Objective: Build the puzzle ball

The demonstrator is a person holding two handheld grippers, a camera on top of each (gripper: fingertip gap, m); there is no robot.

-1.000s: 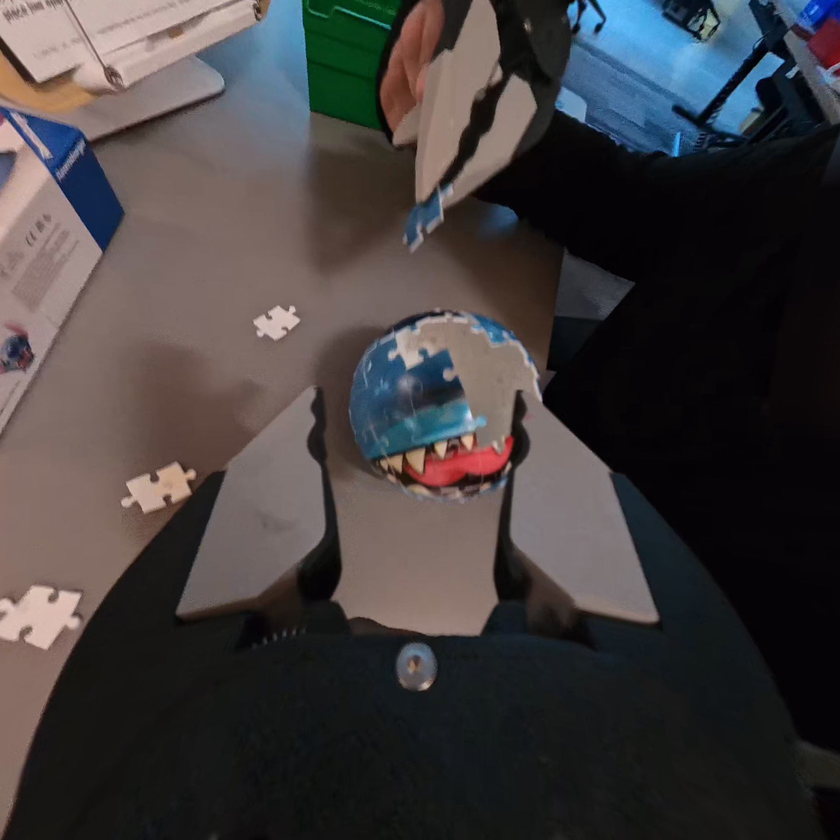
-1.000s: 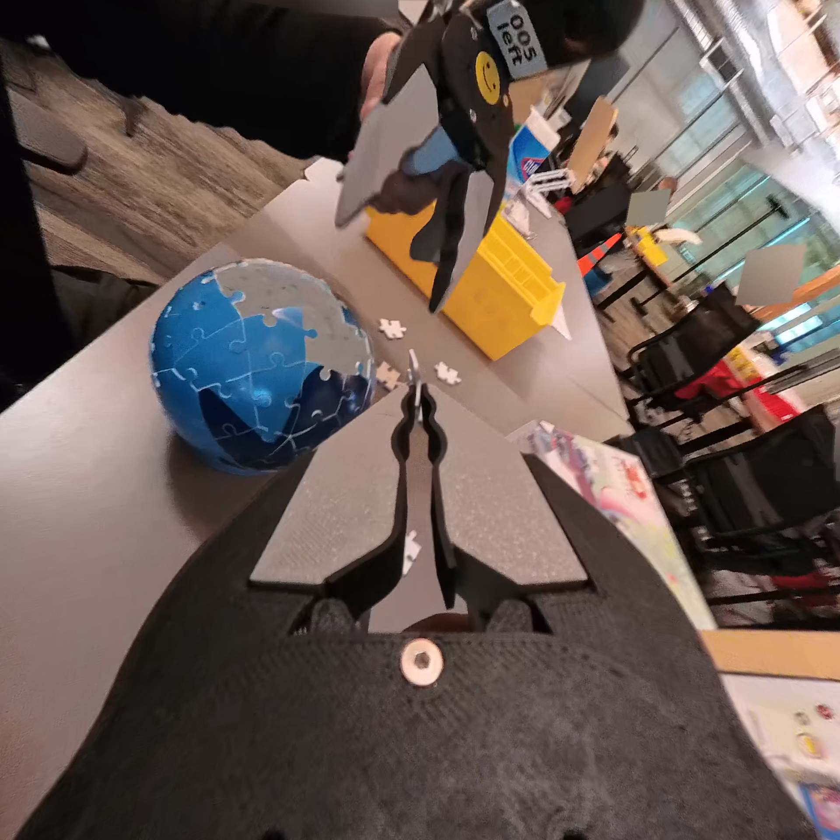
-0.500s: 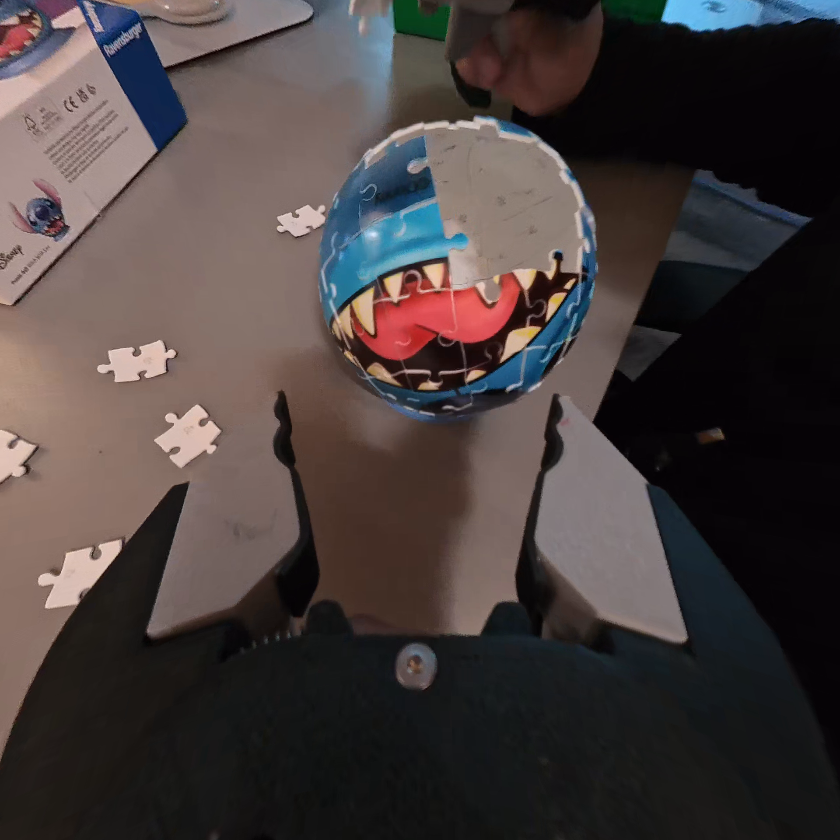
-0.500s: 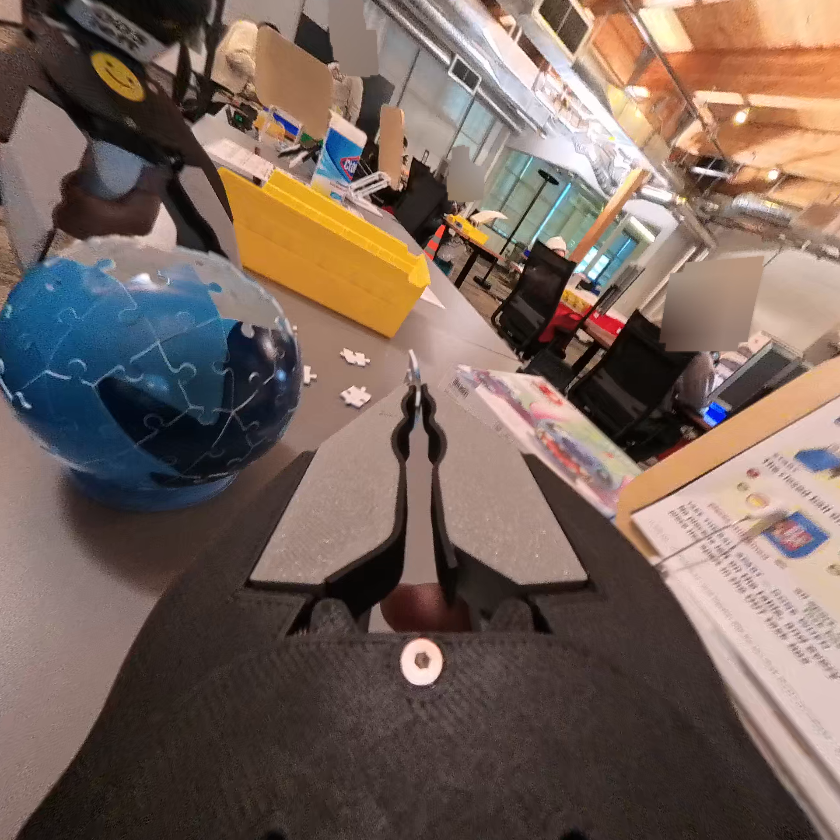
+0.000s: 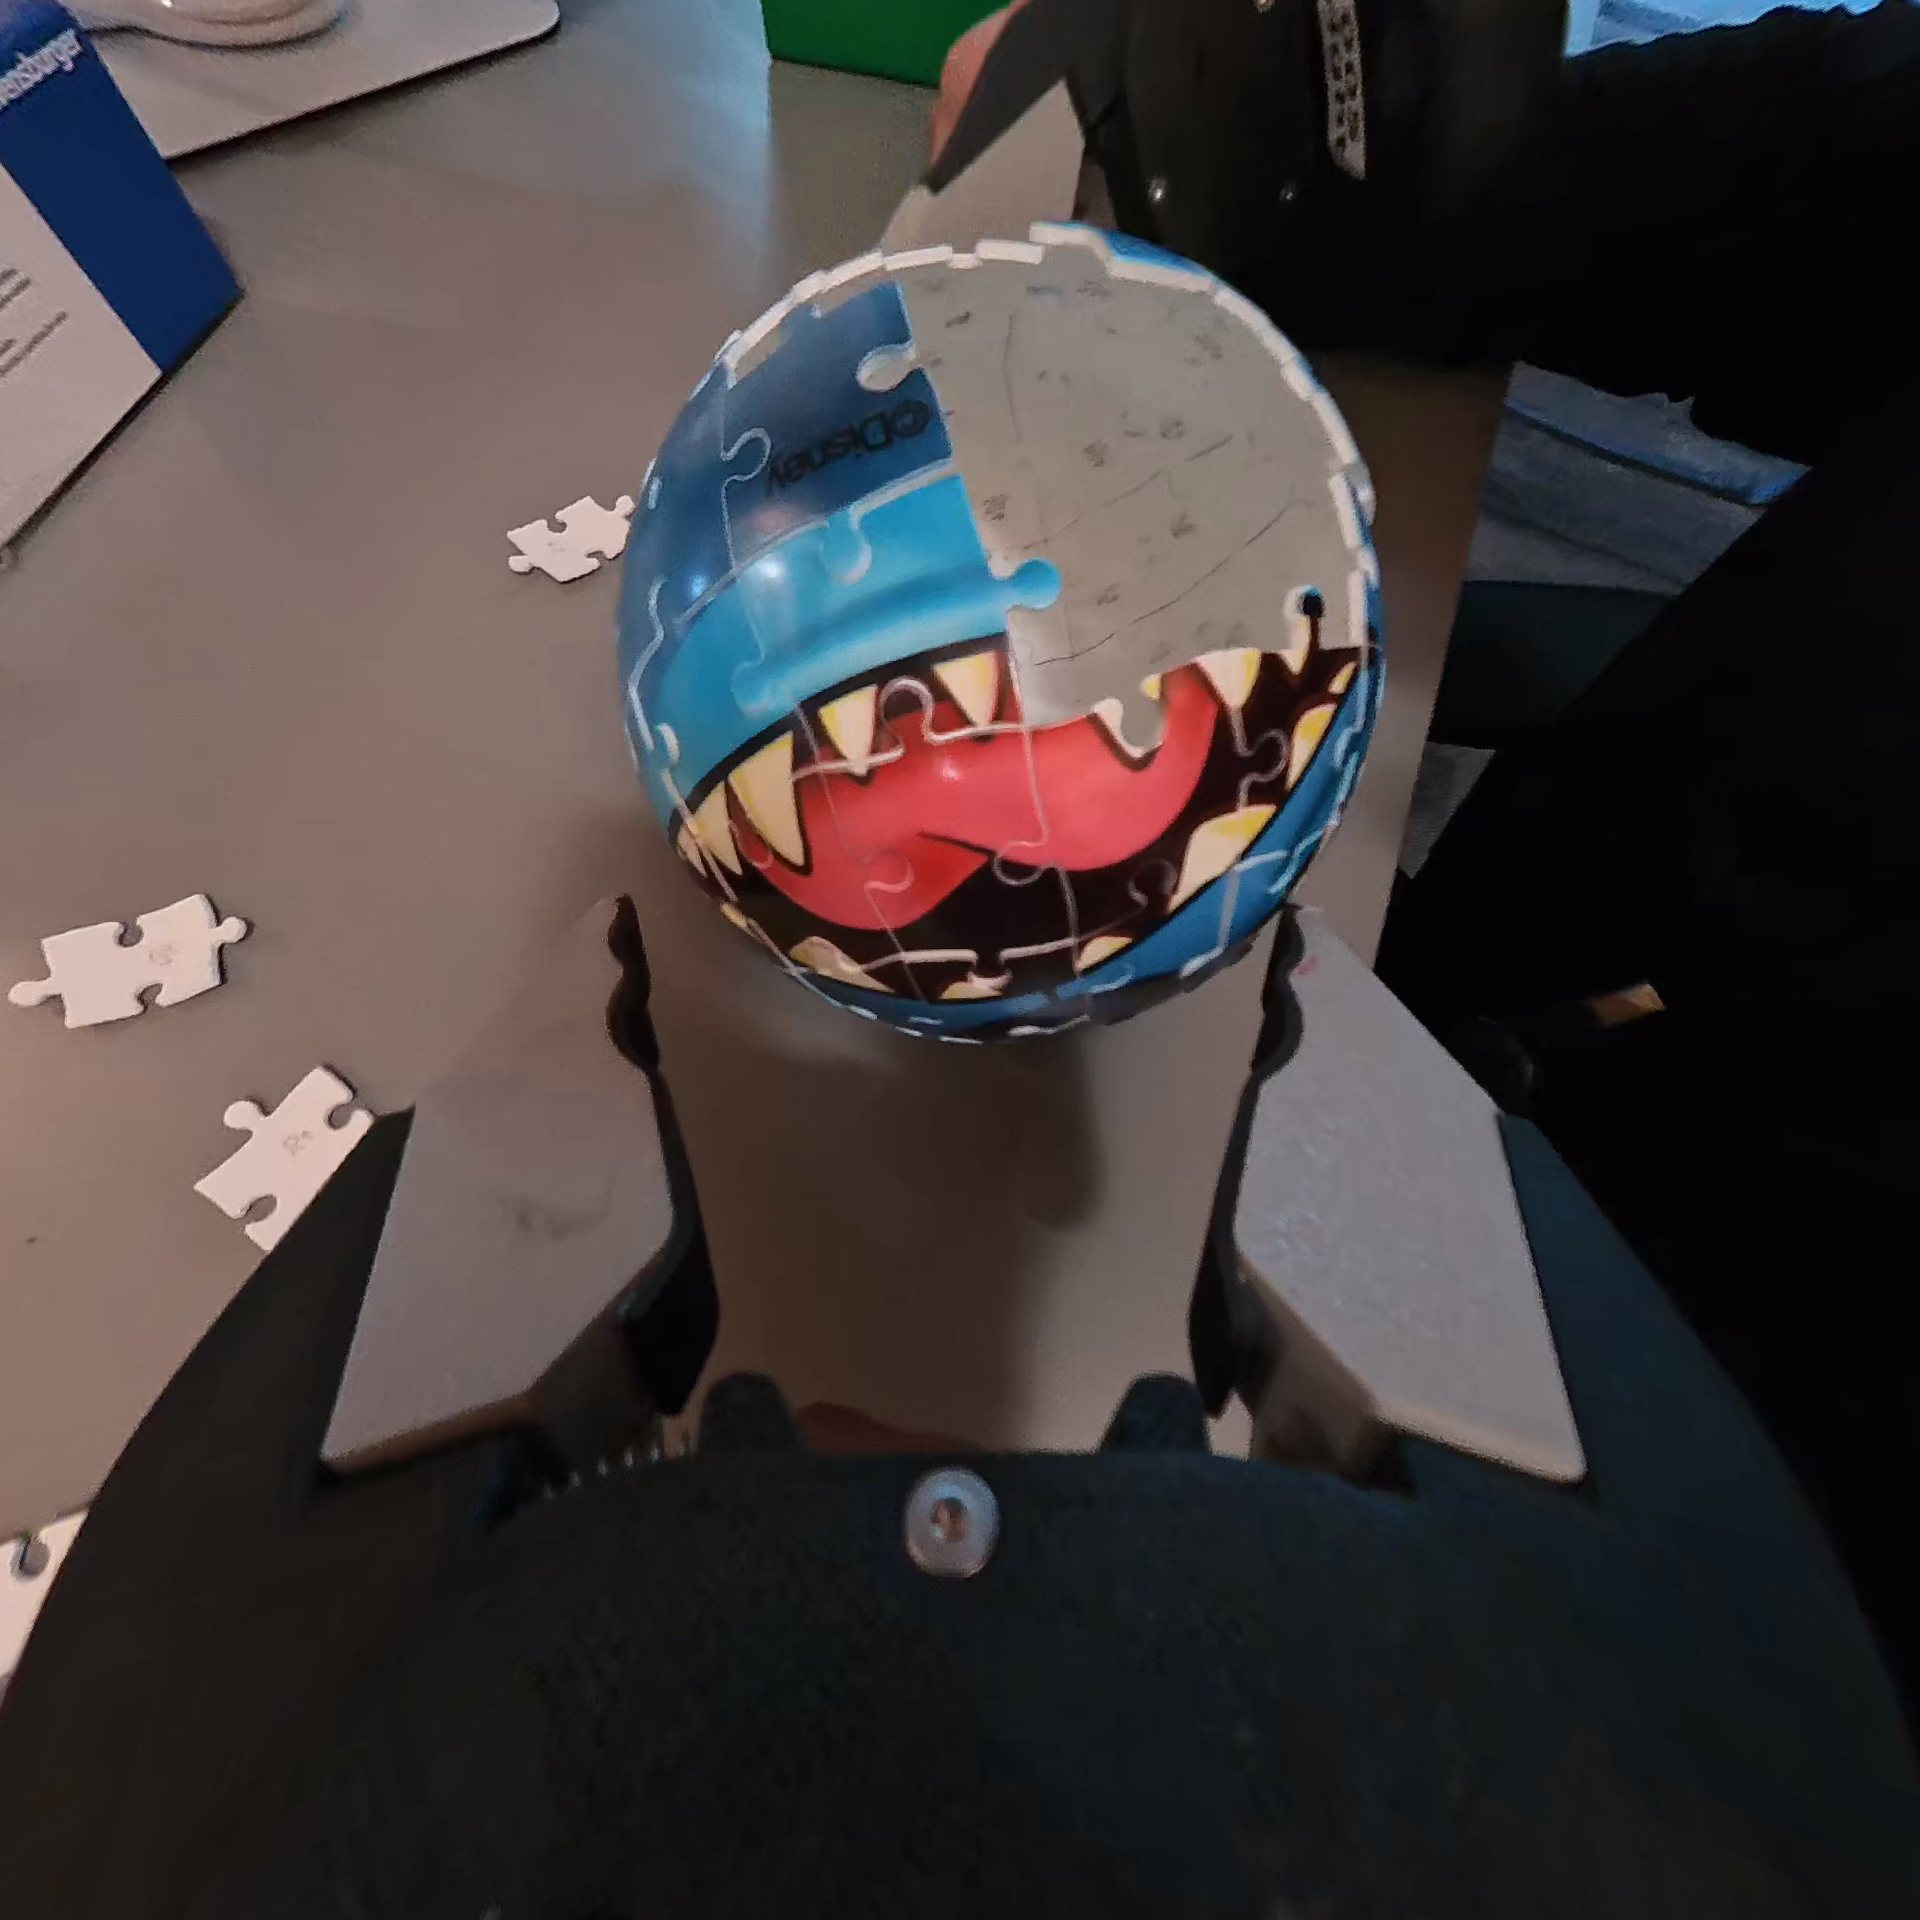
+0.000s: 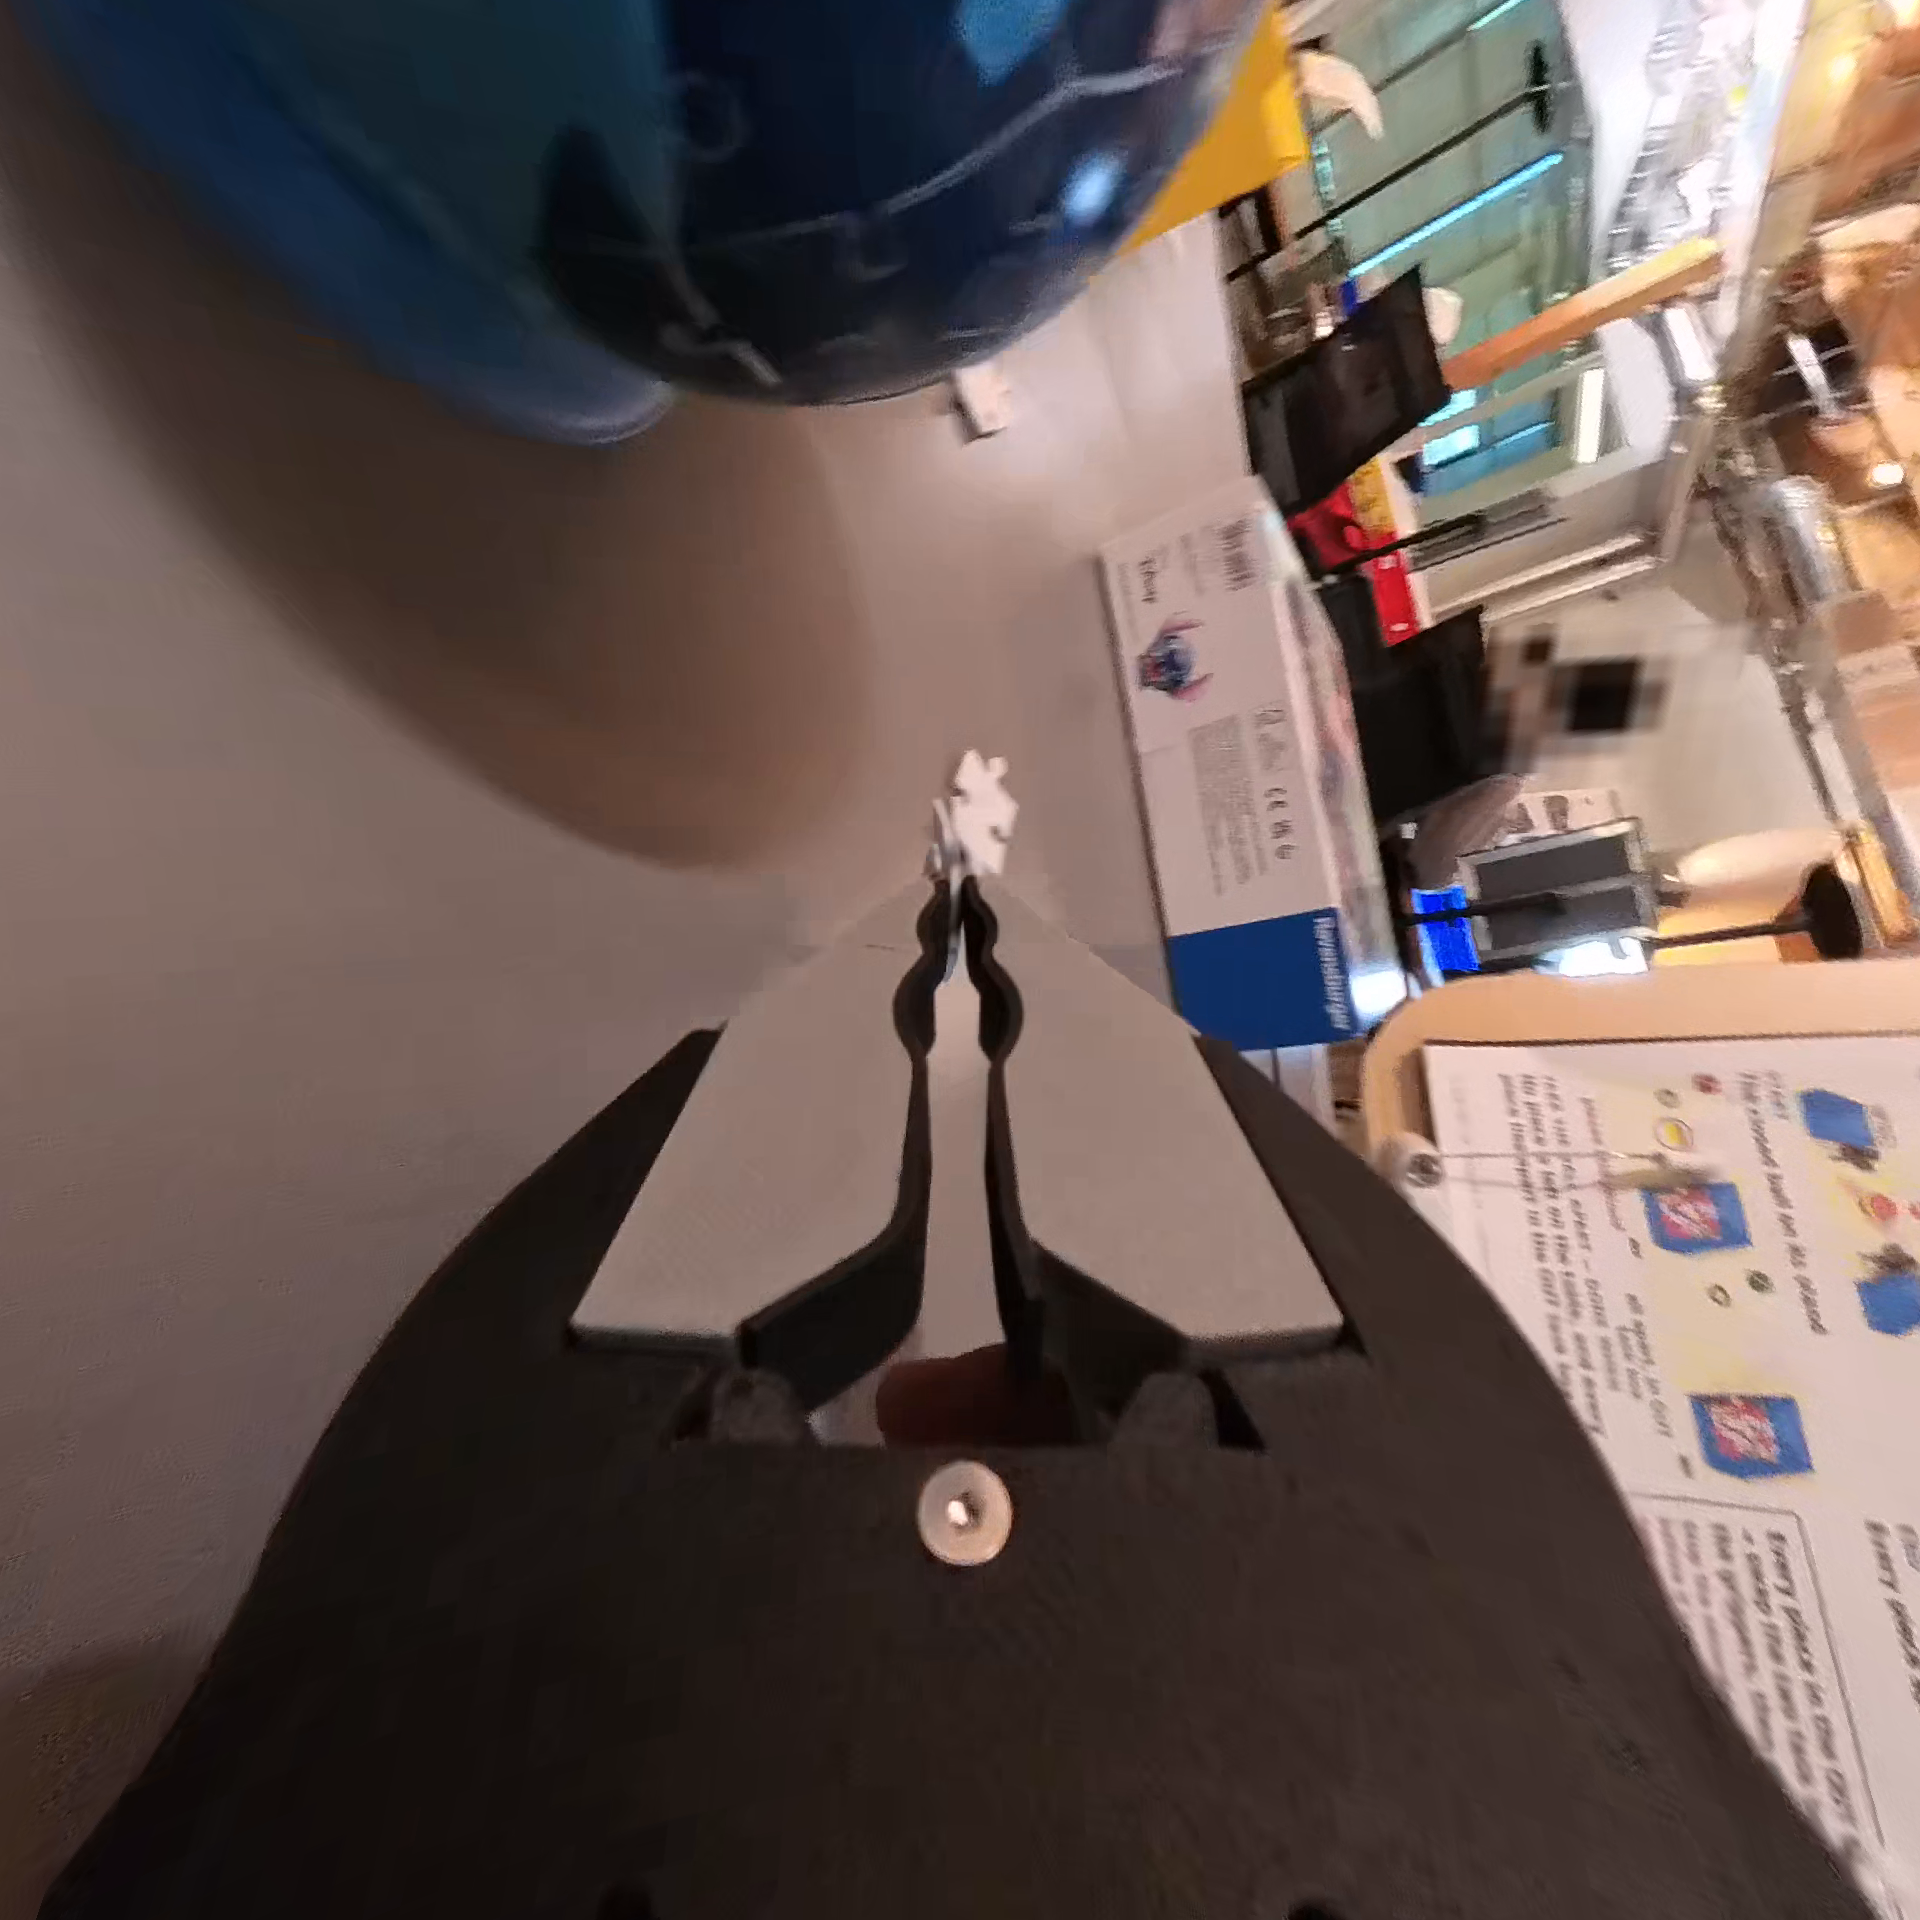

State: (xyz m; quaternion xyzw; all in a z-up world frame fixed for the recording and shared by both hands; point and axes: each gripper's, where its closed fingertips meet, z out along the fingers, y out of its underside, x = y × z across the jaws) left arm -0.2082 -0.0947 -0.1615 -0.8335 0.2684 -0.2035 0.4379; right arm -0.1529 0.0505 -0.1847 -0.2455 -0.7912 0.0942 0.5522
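Observation:
The puzzle ball (image 5: pixel 935 727), blue with a toothed red mouth, stands on the grey table (image 5: pixel 416 364). An unfilled patch (image 5: pixel 1122 436) at its upper right shows the grey inside. My left gripper (image 5: pixel 956 935) is open and empty, its fingers (image 5: pixel 623 935) flanking the ball's near lower side, apart from it. My right gripper (image 6: pixel 958 899) is shut on a white-backed puzzle piece (image 6: pixel 977 821). The ball (image 6: pixel 623 187) is blurred at the upper left of the right wrist view, very close. The right gripper's grey plate (image 5: pixel 987 177) shows behind the ball.
Loose pieces lie face down left of the ball (image 5: pixel 569 535), (image 5: pixel 130 961), (image 5: pixel 286 1153). The blue and white puzzle box (image 5: pixel 94 260) stands at the left; it also shows in the right wrist view (image 6: pixel 1247 810). An instruction sheet (image 6: pixel 1662 1351) stands at the right. A green bin (image 5: pixel 862 42) is beyond. The tips of one gripper are about 15 cm away from the tips of the other.
My left gripper has moved in toward the ball and opened wider. My right gripper, still holding the piece, has swung and rolled close to the ball's far side.

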